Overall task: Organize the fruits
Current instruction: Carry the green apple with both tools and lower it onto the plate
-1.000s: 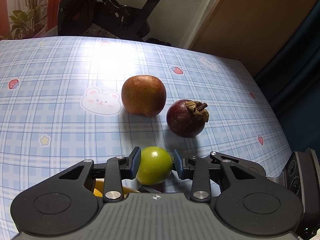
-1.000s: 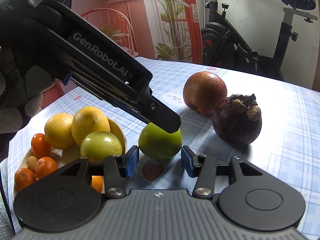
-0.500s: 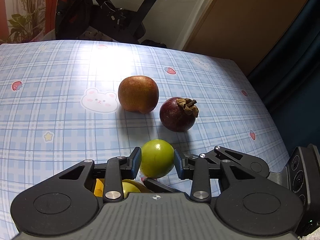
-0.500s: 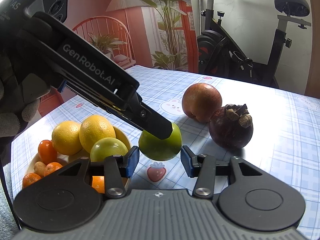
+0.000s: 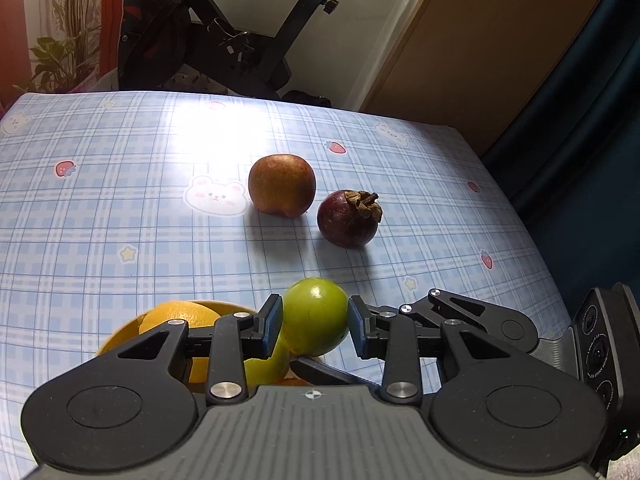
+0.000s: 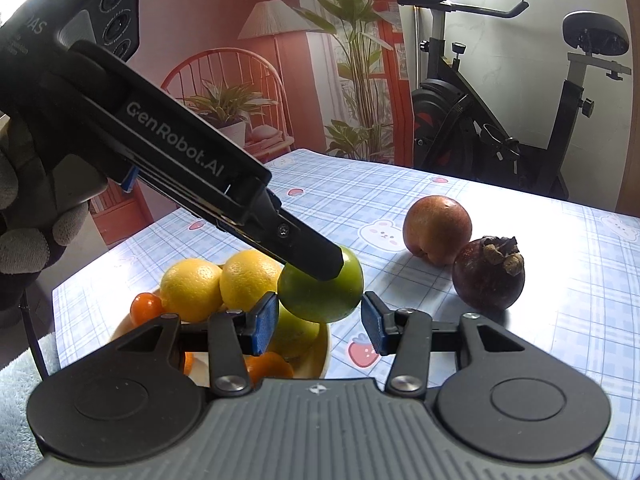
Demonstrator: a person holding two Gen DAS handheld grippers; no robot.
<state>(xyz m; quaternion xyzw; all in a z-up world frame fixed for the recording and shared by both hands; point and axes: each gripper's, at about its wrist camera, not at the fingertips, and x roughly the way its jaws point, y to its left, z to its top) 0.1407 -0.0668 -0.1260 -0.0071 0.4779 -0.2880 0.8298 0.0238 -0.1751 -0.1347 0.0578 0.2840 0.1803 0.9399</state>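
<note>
Lifting green fruit above bowl.

Blue plaid table, apple, mangosteen, yellow fruit bowl

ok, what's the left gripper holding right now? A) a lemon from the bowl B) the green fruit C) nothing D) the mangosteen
B: the left gripper has its blue pads pressed on both sides of the green fruit, held up off the tablecloth; the mangosteen sits untouched beside the apple.
</note>
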